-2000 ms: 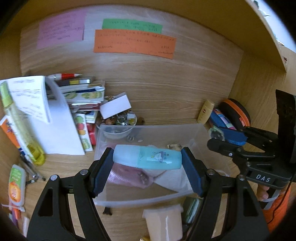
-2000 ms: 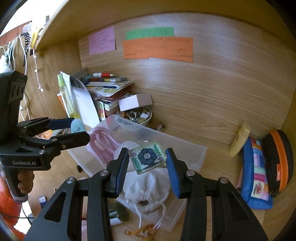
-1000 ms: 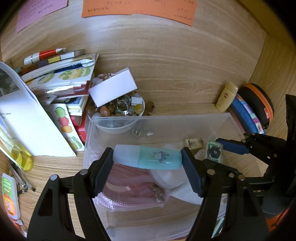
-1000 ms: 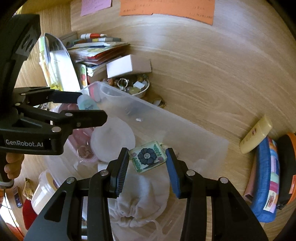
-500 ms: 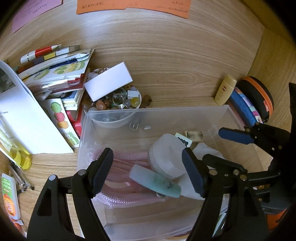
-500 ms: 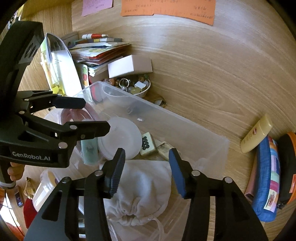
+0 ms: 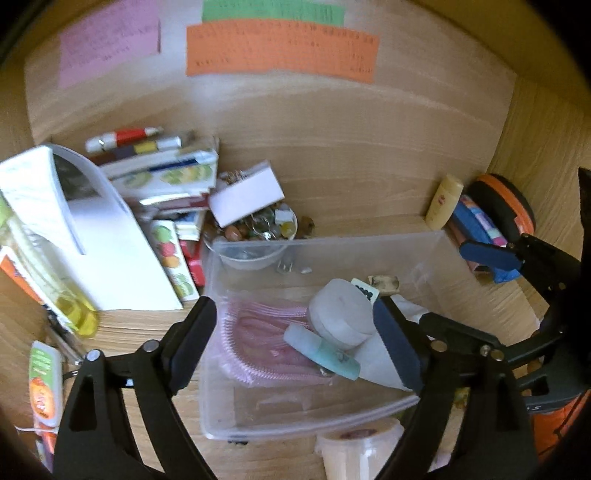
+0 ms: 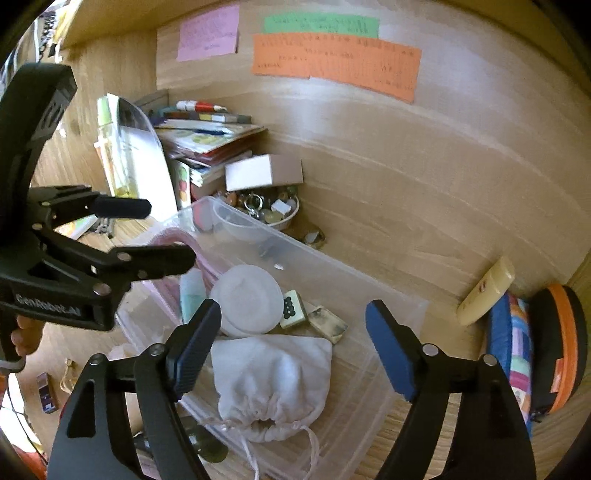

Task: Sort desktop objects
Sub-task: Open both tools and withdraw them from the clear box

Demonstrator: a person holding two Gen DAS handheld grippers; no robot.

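Bottle [image 7: 320, 350] and pouch [image 8: 271, 384] in bin [image 7: 332, 247], bowl [image 7: 251, 254] behind

The wooden desk [image 8: 424, 236] carries a clear bin [image 7: 369, 251], stacked books [image 7: 166, 177], a trinket bowl [image 7: 255, 254] and a cream bottle [image 8: 484, 291].

Home study nook: wooden bench boxed in by wood panels.

Back panel [image 7: 332, 129] carried handwritten sticky notes: a pink note [image 7: 110, 44], a green note [image 7: 273, 13], an orange note [image 7: 282, 50]. A stack of books and booklets [image 7: 162, 177] with pens on top sat at the left, next to a bowl of trinkets [image 7: 255, 236]. A clear plastic bin [image 7: 317, 413] held a white pouch [image 8: 273, 376], a pink case [image 7: 258, 332] and a small teal bottle [image 7: 321, 350]. A lotion tube [image 7: 443, 201], a patchwork pencil case [image 8: 509, 354] and an orange-rimmed case [image 8: 561, 339] filled the right corner. Personal clutter, not an office or a lab.
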